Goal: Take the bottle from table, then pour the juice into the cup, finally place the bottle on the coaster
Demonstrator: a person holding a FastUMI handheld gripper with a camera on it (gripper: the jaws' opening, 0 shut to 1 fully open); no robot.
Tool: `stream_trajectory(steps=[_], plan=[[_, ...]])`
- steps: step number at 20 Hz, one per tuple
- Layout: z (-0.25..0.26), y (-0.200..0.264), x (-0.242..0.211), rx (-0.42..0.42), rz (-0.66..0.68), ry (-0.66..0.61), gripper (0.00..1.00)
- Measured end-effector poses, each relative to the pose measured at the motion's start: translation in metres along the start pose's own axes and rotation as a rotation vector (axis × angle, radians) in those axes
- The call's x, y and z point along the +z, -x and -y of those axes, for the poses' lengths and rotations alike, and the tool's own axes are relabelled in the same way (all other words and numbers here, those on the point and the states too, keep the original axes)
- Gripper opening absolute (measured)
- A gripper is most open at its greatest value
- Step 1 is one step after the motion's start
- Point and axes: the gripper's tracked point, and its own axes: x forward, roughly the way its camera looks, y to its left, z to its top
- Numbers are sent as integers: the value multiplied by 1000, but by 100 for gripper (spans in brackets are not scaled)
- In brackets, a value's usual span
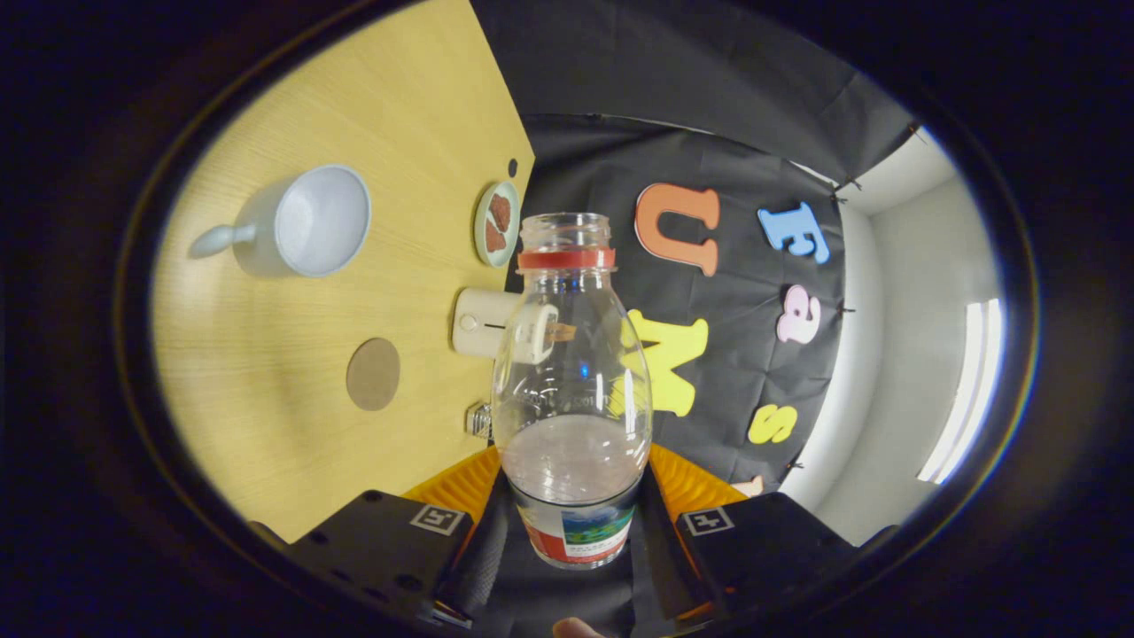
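Clamped between both fingers of the hand-held gripper (pixel 571 523), the uncapped bottle (pixel 571 381) stood along their line, neck forward, with the cup (pixel 314 221) at ten o'clock on the desk (pixel 266 408).

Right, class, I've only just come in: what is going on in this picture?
A handheld gripper is shut on a clear bottle, one orange finger on each side near its base. The bottle has no cap and holds a little pale juice at the bottom. It is lifted and tilted relative to the wooden table. On the table lie a white cup that looks empty, a round brown coaster, a small plate and a cream box.
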Motion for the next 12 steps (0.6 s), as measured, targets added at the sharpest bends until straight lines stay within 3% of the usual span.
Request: stream_trajectory(steps=[12], plan=[[36, 25, -23, 91, 75, -746, 75]])
